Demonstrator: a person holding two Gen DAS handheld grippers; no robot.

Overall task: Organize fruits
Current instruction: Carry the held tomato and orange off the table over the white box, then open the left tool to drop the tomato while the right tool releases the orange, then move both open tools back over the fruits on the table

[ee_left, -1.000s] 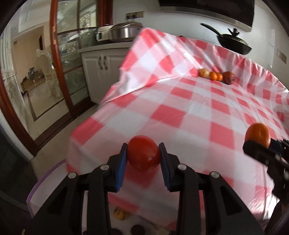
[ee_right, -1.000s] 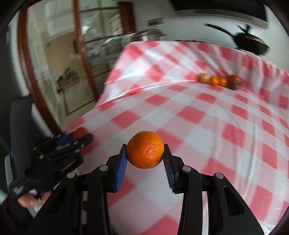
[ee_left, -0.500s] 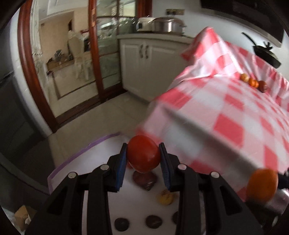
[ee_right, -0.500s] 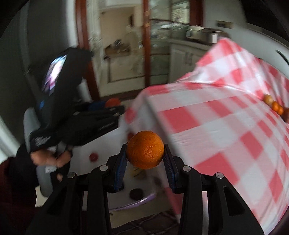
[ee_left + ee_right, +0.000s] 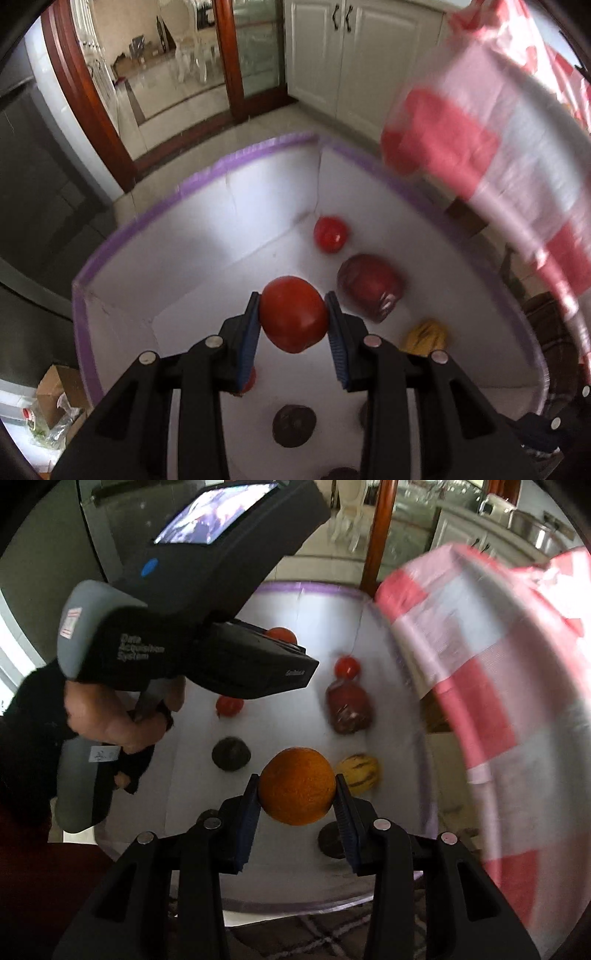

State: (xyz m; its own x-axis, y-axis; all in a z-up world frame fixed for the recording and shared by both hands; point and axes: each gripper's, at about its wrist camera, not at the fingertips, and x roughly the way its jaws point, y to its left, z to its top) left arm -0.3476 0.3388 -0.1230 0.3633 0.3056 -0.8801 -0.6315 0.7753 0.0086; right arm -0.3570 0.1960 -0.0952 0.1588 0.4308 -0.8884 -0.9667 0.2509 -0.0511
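Both grippers over the white box point(image 5: 229, 206), below the tabletop edge. Left gripper point(image 5: 293, 321) clamps a tomato point(image 5: 293, 319) above the box middle. Right gripper point(image 5: 297, 794) clamps an orange point(image 5: 297, 786) above the near side. On the box floor: small tomato point(image 5: 330, 234) in the far corner, apple point(image 5: 371, 286), yellow fruit point(image 5: 358, 771). Step: drop-off. Next, likely: lower each fruit to bare floor, then open.

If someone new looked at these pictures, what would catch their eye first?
Each gripper clamps a fruit above the white, purple-rimmed bin: the left gripper holds a red tomato, the right gripper an orange. Other fruits already lie on the bin floor, including a dark red apple.
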